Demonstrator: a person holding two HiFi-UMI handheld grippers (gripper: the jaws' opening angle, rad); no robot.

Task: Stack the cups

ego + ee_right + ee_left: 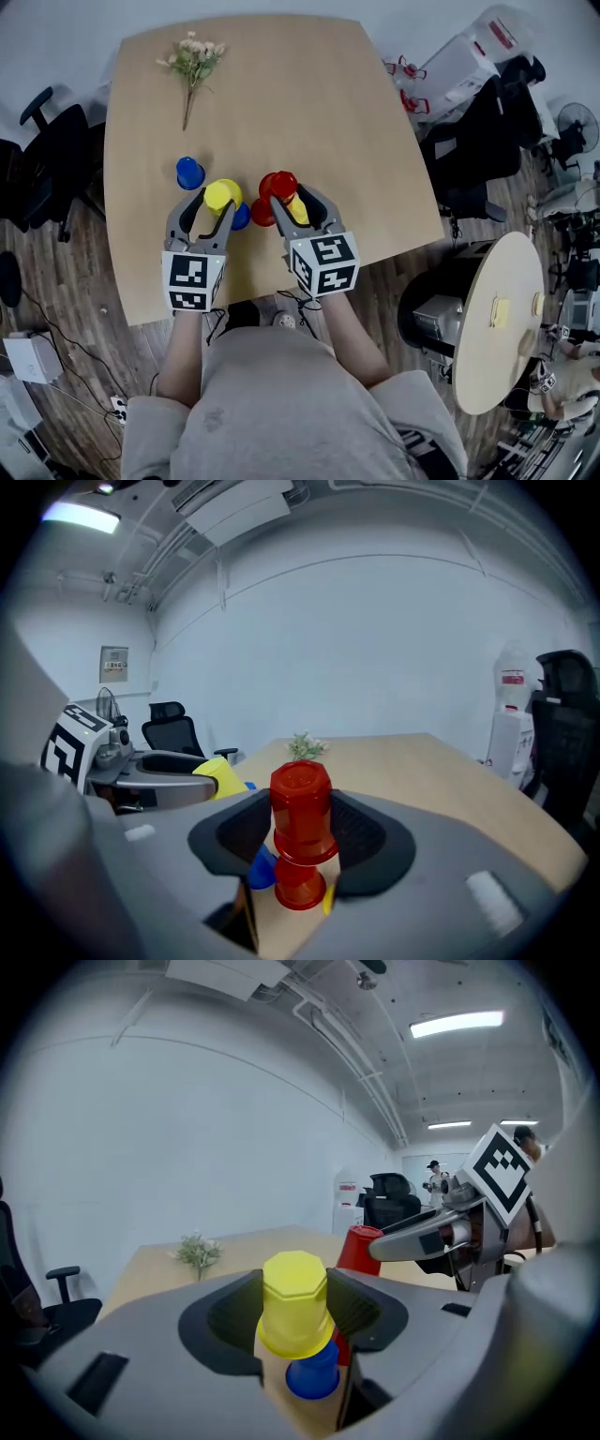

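Yellow cup point(295, 1302) inverted, red cup point(302, 813) inverted

The yellow cup point(294, 1302), the red cup point(302, 810) and the blue cup point(189, 172) are smooth moulded plastic with a slight sheen. The left gripper point(214, 199) and right gripper point(292, 199) have matt grey plastic bodies with black ribbed pads point(354, 1309). The surface point(281, 94) is smooth, matt, pale wood-grain board; the floor point(66, 281), at the lower left of the frame, is darker wood plank, and the person's top point(281, 403) is grey cloth.

open tabletop point(300, 94) beyond clustered cups point(262, 215)
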